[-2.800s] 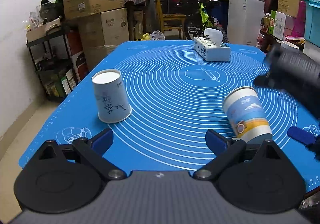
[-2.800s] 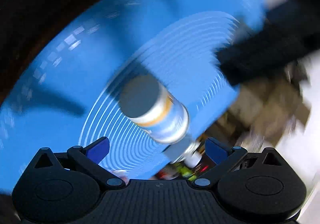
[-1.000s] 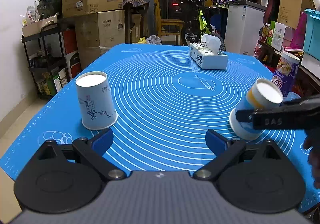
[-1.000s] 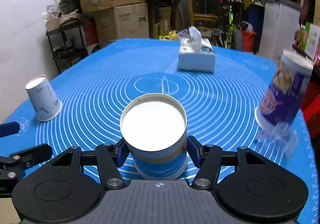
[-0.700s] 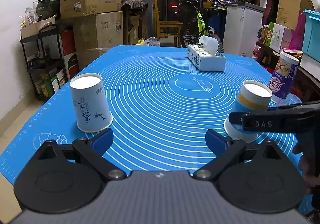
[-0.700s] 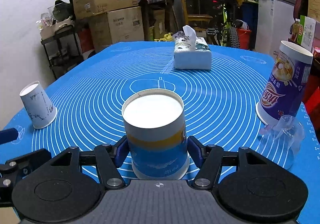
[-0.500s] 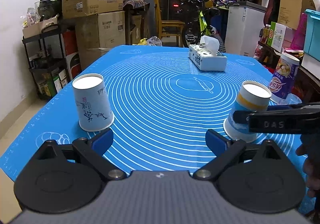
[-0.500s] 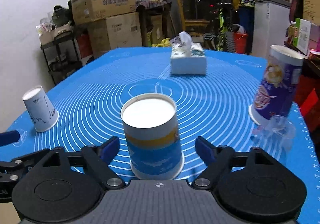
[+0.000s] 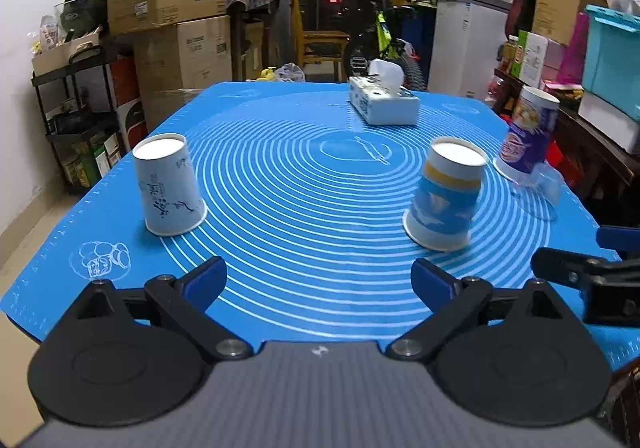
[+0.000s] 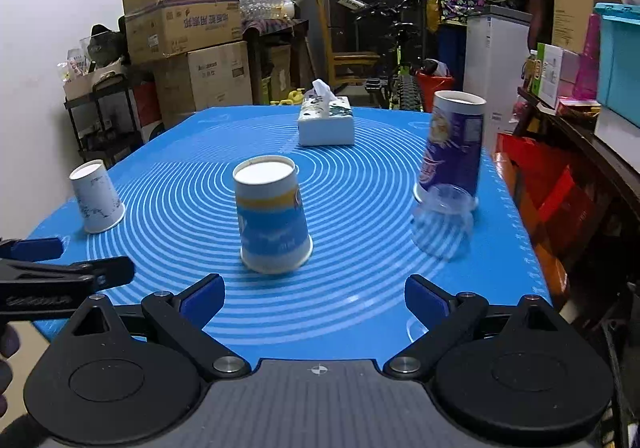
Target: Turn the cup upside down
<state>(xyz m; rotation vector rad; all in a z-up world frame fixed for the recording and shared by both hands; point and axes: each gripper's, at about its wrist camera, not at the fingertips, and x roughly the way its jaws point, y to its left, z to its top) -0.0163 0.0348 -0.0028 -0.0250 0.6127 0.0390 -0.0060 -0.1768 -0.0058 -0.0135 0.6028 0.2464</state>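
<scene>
The blue-and-yellow cup [image 10: 273,219] stood mouth-down on the blue mat [image 10: 360,308], near its front edge, just ahead of the right gripper [image 10: 312,298], whose fingers were spread and empty. The left gripper [image 9: 318,280] was likewise spread. The flip looked done; only withdrawal seemed left.

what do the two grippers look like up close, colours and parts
Both match: the left gripper and right gripper have black linkage arms with silver pivot screws, blue pads on the fingers, two round black discs and a ribbed grey body. White lettering, unreadable, runs along the left one's side.
</scene>
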